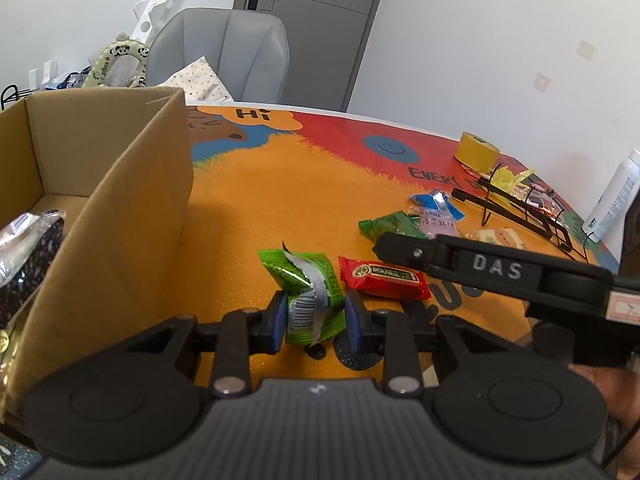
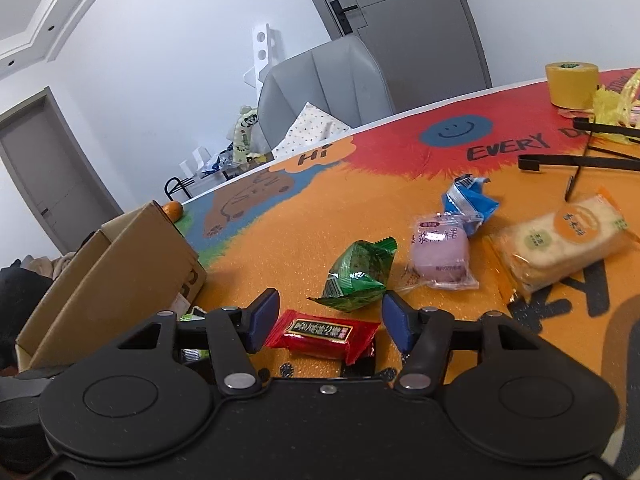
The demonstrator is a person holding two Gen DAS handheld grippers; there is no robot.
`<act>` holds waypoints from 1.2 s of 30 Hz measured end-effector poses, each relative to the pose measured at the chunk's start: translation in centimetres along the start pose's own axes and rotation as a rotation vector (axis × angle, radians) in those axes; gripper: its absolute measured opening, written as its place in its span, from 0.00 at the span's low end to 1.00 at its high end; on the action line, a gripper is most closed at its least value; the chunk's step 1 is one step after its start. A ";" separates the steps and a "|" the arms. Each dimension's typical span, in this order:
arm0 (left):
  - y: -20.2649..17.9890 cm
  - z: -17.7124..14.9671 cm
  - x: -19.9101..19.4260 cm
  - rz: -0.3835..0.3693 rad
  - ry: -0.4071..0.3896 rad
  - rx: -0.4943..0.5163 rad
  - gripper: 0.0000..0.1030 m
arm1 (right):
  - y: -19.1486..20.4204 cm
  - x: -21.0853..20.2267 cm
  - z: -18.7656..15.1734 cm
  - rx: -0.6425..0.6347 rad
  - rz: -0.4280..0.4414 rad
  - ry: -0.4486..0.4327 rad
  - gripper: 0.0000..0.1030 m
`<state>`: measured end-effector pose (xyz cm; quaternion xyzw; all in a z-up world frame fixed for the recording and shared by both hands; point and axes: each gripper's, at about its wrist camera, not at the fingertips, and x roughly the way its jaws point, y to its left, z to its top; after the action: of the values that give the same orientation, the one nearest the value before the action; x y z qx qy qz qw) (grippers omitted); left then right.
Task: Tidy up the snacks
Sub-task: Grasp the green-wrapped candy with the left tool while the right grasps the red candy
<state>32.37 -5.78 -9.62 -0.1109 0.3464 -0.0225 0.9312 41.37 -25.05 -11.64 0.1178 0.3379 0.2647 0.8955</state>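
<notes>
Red snack [image 2: 322, 335] lies between spread right fingers [image 2: 265, 315]; left fingers [image 1: 280, 322] pinch green snack [image 1: 308, 300]

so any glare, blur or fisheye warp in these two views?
Left wrist: sharp, glare on the green packet foil, dark corner vignetting. Right wrist: strong warp, door frames and table edge bow, horizon tilted; red packet sharp, glossy highlights on the wrappers.

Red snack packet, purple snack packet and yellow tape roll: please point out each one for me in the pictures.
Red snack packet [image 2: 322, 334], right wrist view, on its dark label.
Purple snack packet [image 2: 440, 258], right wrist view, on the round purple middle.
Yellow tape roll [image 1: 477, 151], left wrist view, on its outer side wall.
</notes>
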 end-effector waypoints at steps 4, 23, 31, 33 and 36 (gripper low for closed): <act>0.1 0.0 -0.1 0.001 0.001 -0.002 0.28 | 0.1 0.2 -0.2 -0.004 0.011 0.024 0.55; 0.1 -1.6 -0.9 -0.021 0.016 0.010 0.28 | 1.2 -2.3 -3.1 -0.024 -0.038 0.065 0.00; 0.2 -1.8 -1.2 -0.002 -0.004 0.007 0.28 | 2.4 -2.6 -2.0 -0.066 -0.084 0.006 0.37; 0.3 -1.8 -1.2 0.001 -0.010 0.001 0.28 | 2.3 -2.0 -1.6 -0.066 -0.063 0.011 0.41; 0.3 -1.7 -1.0 0.004 -0.012 -0.006 0.28 | 2.4 -1.0 -1.3 -0.076 -0.061 0.026 0.41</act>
<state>30.50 -5.67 -10.28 -0.1131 0.3413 -0.0190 0.9329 38.93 -23.57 -11.11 0.0699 0.3428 0.2513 0.9025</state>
